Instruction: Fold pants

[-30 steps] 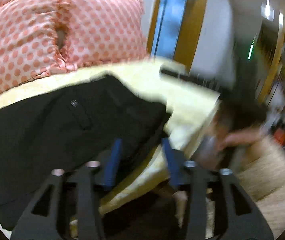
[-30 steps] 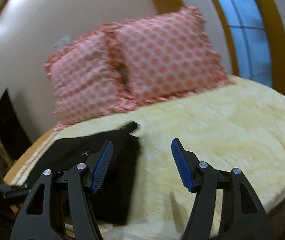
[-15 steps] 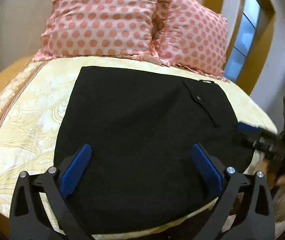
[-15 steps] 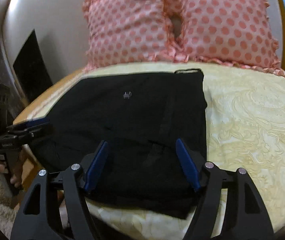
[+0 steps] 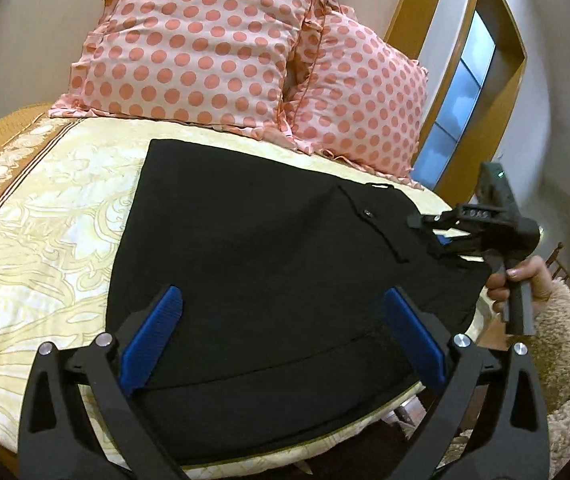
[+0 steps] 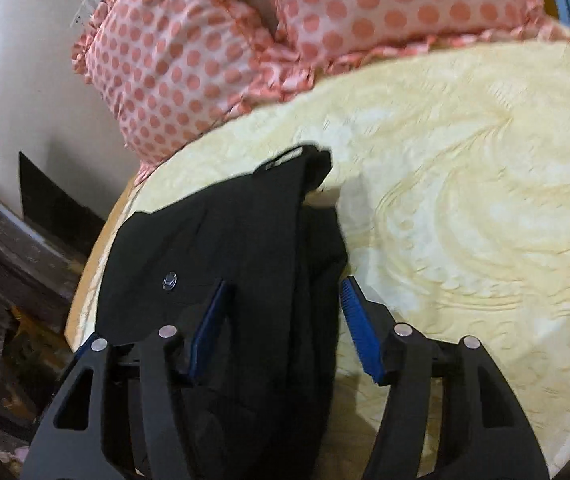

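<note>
With both the left gripper (image 5: 281, 336) and right gripper (image 6: 285, 326) spread wide and empty, the black pants (image 5: 277, 280), bunched at the bed (image 5: 45, 240) edge, could slide off.

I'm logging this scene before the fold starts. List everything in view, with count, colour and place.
pants: one, black, spread flat on the bedspread near the front edge
button: one, dark and shiny, on the pants
pillows: two, pink with coral dots, side by side behind the pants
bedspread: one, cream-yellow with a raised pattern, covering the bed
window: one, bluish panes in a wood frame, right of the pillows
left gripper: black with blue pads, open above the pants
right gripper: black with blue pads, open over the pants' edge
</note>
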Demonstrator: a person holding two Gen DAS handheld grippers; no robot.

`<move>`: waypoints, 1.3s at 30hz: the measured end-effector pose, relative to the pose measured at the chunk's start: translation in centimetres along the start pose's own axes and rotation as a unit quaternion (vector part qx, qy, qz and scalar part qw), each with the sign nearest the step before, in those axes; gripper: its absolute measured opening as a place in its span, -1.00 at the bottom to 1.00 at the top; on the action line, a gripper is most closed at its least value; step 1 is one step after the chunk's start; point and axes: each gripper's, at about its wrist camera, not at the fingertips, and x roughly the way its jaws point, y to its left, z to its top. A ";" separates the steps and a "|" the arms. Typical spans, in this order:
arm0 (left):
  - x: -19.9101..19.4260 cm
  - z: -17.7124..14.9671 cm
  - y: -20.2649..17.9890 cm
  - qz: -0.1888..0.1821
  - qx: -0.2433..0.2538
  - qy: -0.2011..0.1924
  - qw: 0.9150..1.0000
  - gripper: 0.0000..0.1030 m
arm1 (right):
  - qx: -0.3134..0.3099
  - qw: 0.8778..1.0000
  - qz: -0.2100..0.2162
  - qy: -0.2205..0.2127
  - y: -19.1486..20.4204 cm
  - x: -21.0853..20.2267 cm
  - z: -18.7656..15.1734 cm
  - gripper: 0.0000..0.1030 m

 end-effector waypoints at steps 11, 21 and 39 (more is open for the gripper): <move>0.3 -0.2 -0.6 0.014 0.019 0.000 1.000 0.96 | -0.046 0.999 0.021 -0.009 0.1 0.3 -0.5 -0.17; -1.3 5.9 6.3 -0.002 -0.135 -0.005 0.991 0.93 | -0.098 0.995 0.022 -0.016 1.6 0.0 -0.7 -0.41; 6.4 9.9 7.6 0.039 -0.094 0.167 0.981 -0.77 | -0.116 0.992 0.044 -0.027 2.0 -0.3 0.3 -0.61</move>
